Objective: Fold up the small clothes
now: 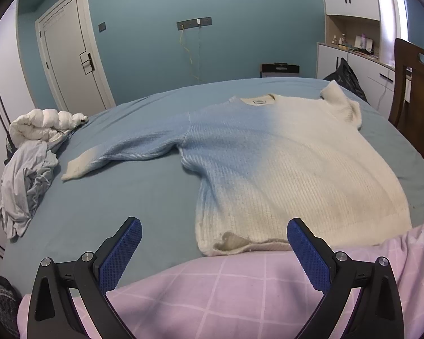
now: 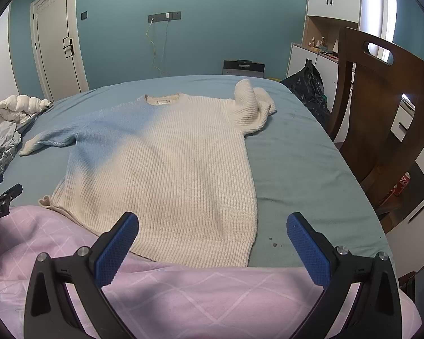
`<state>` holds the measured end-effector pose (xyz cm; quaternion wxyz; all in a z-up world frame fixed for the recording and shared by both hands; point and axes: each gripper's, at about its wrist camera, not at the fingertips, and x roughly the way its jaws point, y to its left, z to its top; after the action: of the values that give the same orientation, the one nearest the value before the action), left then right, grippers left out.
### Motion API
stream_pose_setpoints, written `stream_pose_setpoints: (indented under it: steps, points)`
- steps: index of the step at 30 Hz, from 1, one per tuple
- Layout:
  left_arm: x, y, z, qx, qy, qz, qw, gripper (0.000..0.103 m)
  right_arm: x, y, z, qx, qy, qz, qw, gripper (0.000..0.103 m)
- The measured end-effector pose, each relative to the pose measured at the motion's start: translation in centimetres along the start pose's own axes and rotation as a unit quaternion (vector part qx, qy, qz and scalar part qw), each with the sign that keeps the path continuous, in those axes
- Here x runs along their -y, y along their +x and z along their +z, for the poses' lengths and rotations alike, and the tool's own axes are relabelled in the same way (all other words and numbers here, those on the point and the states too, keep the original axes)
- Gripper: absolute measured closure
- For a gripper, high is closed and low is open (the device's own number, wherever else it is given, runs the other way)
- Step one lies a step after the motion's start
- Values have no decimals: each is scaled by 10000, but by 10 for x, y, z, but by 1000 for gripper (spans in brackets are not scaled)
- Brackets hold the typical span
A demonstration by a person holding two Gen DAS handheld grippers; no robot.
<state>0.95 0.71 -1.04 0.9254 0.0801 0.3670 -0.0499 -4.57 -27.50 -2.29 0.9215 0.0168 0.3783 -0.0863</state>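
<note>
Where the left wrist view is looking, 1 knit sweater [image 1: 268, 163] is lying flat on the blue bedsheet [image 1: 113, 197], its hem edge partly tucked behind a pink checked quilt [image 1: 226, 288] that is filling the foreground. Its right sleeve is bunching up at the far corner, so the cuff is not showing; the label at the collar is too small to read. The left gripper [image 1: 214, 251] is hovering released, its 2 blue pads [image 1: 121, 251] spread wide and holding nothing, with the sweater's hem corner lying just beyond and between them. At the left, 1 white puffer jacket [image 1: 42, 124] and 1 grey garment [image 1: 25, 183] are sitting crumpled, well apart from the sweater.

Where the right wrist view is looking, the sweater [image 2: 169, 169] is lying ahead, its lower hem again cut off by the quilt [image 2: 198, 296]. The right gripper [image 2: 212, 245] is hanging released and empty, the sweater's near right corner lying between its fingers. Only a sliver of the left gripper [image 2: 2, 195] is showing at the left edge. 1 wooden chair [image 2: 381, 118] is standing beside the bed.
</note>
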Motion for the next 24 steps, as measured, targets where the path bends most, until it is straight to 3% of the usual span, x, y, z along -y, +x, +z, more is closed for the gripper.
stream_pose_setpoints:
  steps: [24]
  points:
    - [-2, 2, 0, -32, -33, -35, 10000, 0, 1, 3, 2, -129, 16, 36, 9999, 1]
